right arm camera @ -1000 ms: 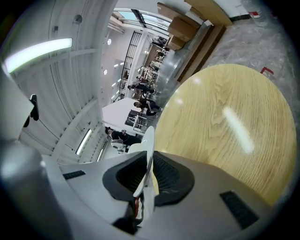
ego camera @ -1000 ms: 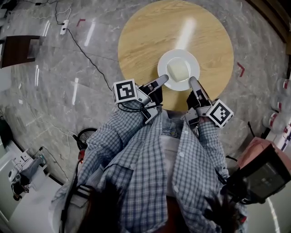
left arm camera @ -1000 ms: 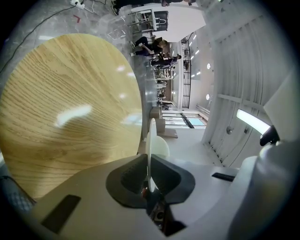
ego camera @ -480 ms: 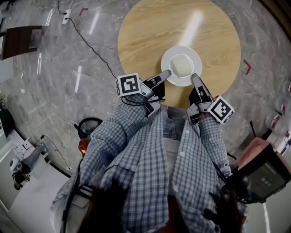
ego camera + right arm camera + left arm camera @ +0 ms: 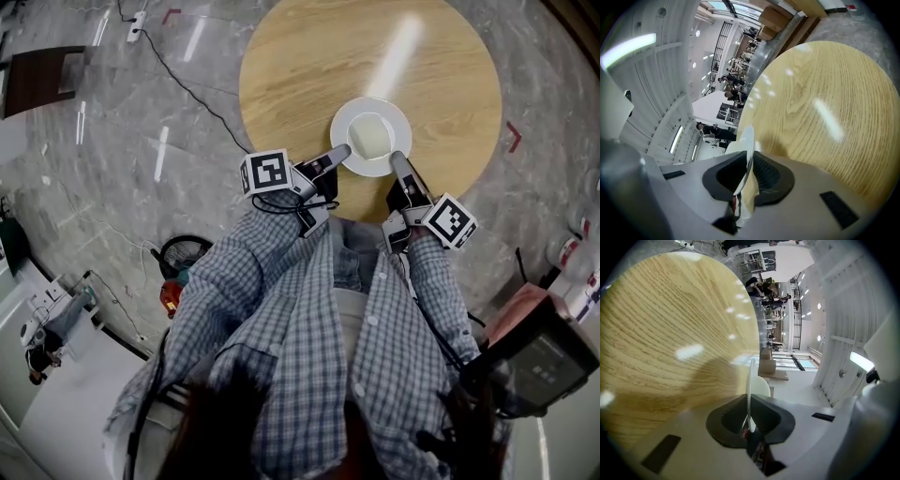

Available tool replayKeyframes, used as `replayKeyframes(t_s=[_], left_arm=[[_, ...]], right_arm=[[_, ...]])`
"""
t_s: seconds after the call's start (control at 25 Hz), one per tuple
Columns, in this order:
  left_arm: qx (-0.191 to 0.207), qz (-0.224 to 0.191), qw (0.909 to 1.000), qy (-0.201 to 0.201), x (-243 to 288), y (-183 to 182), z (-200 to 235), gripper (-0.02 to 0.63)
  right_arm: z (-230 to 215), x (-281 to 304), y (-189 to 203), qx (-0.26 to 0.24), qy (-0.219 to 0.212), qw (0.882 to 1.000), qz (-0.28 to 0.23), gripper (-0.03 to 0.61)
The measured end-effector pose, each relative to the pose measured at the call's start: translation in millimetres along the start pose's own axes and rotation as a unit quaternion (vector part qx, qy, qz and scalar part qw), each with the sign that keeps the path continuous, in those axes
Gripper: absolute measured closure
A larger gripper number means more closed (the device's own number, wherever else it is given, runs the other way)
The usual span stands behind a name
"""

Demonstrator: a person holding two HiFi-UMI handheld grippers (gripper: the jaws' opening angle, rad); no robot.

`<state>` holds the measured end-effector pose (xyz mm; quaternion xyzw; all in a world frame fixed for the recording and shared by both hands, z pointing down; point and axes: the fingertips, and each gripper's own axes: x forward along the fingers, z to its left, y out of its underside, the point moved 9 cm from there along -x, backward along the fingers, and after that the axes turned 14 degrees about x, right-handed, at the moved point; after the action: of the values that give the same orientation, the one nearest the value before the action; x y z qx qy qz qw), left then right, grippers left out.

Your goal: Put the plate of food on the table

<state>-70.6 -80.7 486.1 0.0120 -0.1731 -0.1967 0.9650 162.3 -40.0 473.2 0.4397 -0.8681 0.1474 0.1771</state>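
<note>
The round white plate [image 5: 345, 120], carrying a pale block of food [image 5: 372, 137], is held over the near part of the round wooden table [image 5: 309, 56]. Its rim is pinched on one side by the left gripper [image 5: 337, 154] and on the other by the right gripper [image 5: 397, 161]. Touchdown cannot be confirmed, and release is judged outstanding. Nothing is seen blocking the tabletop, and only grey marble floor [image 5: 112, 187] is seen around it.

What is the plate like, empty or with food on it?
Not empty. In the head view a pale square piece of food lies in the middle of the white plate.
</note>
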Motion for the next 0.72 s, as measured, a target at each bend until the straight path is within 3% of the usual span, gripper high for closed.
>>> replayKeyframes(t_s=[0.72], left_arm=[[-0.021,0.002,0.9993,-0.031,18.8,5.6,23.7,0.595]], right_arm=[[-21.6,13.3,-16.6,0.007,0.035,0.999,0.017,0.534]])
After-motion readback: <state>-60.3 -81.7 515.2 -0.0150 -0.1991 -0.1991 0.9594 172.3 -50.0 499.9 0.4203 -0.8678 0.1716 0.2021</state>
